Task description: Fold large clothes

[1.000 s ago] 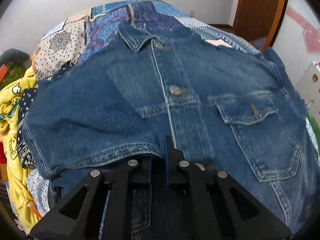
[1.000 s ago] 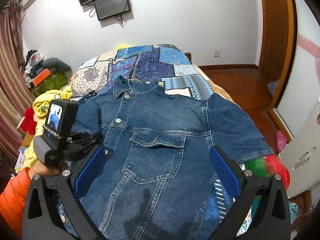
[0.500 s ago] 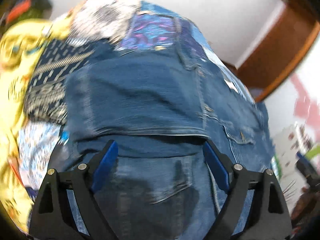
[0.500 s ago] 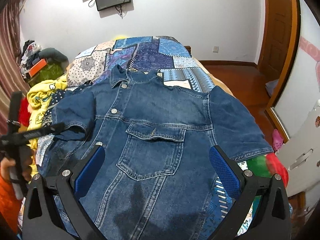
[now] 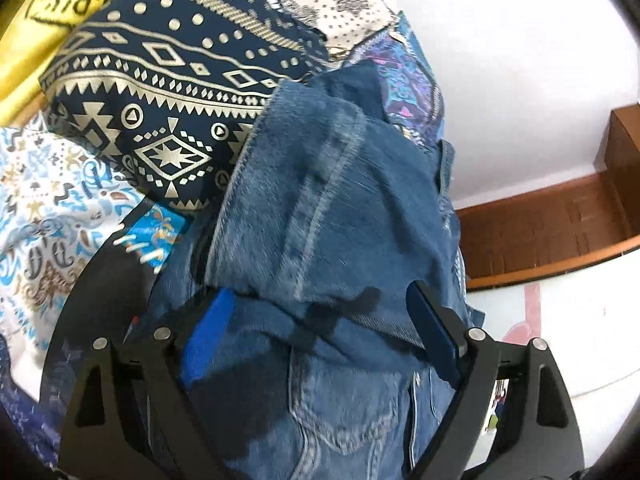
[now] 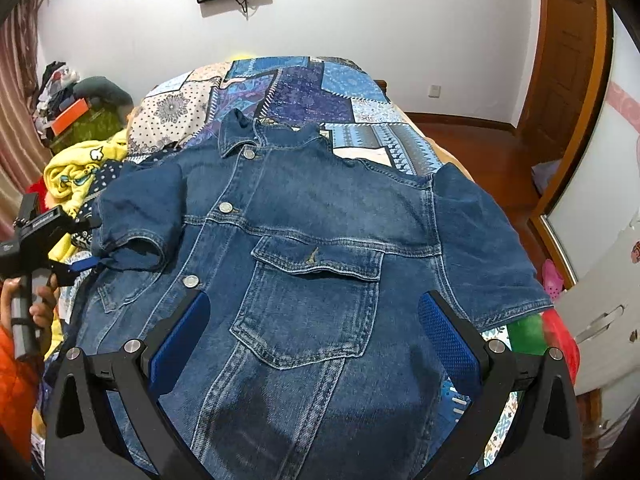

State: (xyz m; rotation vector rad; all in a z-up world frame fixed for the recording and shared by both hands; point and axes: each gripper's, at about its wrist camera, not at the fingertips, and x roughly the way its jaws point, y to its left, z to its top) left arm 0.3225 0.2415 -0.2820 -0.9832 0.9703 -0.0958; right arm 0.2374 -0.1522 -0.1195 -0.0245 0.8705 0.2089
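The left black two-finger gripper [image 5: 316, 328], jaws wide, hovers over the folded-in sleeve [image 6: 136, 224] of the blue denim short-sleeved jacket [image 6: 320, 240] spread flat on the patchwork bed [image 6: 304, 84]; the right gripper [image 6: 316, 340], also wide, waits above its hem, likely for folding.

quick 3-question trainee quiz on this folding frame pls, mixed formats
1. True or false: the left sleeve of the denim jacket is folded in over the jacket front.
2. Multiple choice: the right gripper is A) shut on the collar, B) open above the jacket, C) out of view.
3. Fill in: the left gripper is ____, its fingers either side of the sleeve hem.

Key: 1 true; 2 B; 3 open.
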